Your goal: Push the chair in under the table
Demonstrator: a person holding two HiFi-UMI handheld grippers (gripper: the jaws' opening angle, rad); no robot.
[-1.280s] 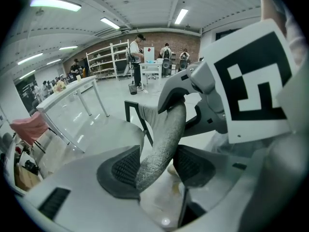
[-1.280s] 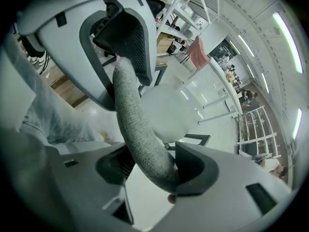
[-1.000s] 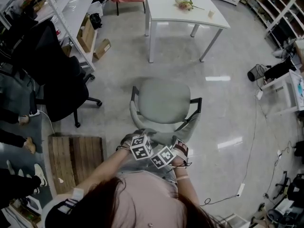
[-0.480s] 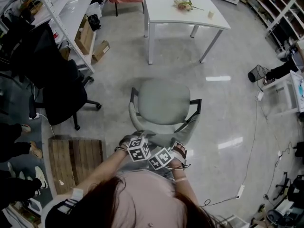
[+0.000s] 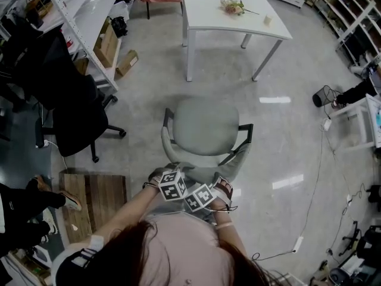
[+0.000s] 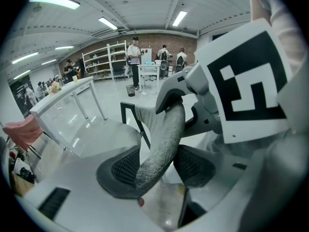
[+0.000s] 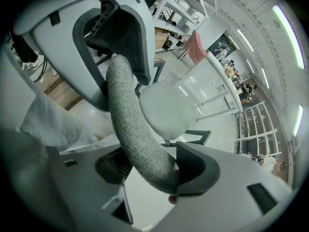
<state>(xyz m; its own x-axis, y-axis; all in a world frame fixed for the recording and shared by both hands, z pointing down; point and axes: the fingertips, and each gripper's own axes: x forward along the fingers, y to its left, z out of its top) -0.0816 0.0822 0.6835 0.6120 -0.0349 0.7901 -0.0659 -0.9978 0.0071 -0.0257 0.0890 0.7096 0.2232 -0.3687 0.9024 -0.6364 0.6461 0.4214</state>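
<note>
Tongs on both sides pinch the padded top edge of the chair (image 5: pixel 205 127): your left tongs (image 6: pixel 157 170) and right tongs (image 7: pixel 154 170) sit close together there, I think so that you push it straight. The chair is pale grey-green with dark arm frames. It stands on open floor, well apart from the white bench (image 5: pixel 208 14), with its seat toward the bench.

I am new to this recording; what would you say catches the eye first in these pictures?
A grey chair stands alone mid-floor in the head view, short of the white table ahead of it. At its near side, the left tongs and right tongs each clasp the padded backrest rim. A black office chair sits at left.
</note>
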